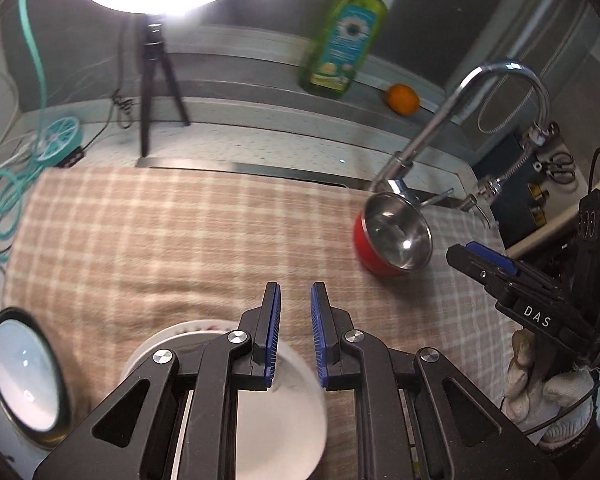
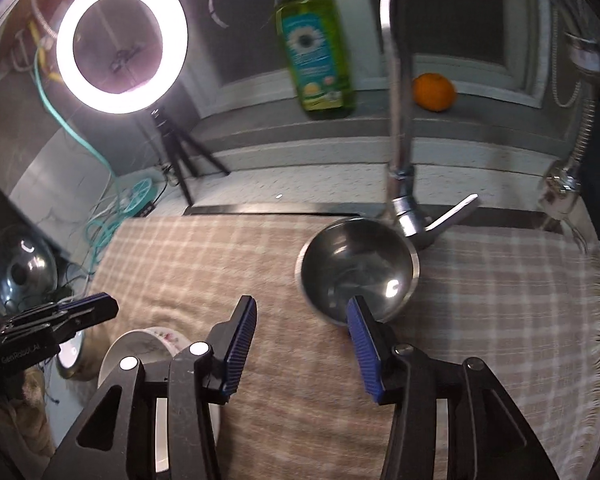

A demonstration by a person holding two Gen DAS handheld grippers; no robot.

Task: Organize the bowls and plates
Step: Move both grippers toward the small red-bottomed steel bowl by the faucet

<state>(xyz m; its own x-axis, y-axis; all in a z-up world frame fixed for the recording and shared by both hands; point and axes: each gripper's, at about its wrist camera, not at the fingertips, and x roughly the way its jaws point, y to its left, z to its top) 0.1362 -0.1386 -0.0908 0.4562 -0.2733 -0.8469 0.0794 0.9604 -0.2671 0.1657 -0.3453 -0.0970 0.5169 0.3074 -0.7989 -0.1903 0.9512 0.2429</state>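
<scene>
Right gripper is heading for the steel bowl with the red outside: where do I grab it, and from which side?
Grip the rim of the red-sided steel bowl, probably on its near edge, one pad inside and one outside. The bowl sits open-side up on the checked cloth, and the faucet crowds its far side. The right gripper is open and empty.

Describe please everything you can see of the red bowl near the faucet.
The red bowl looks like metal: red outside, shiny bare steel inside, with a thin rolled rim. It appears empty and stands upright on the checked cloth, directly before the faucet's base. Nothing grips it; whether it touches the faucet cannot be told. In the right wrist view only the steel inside shows.
</scene>
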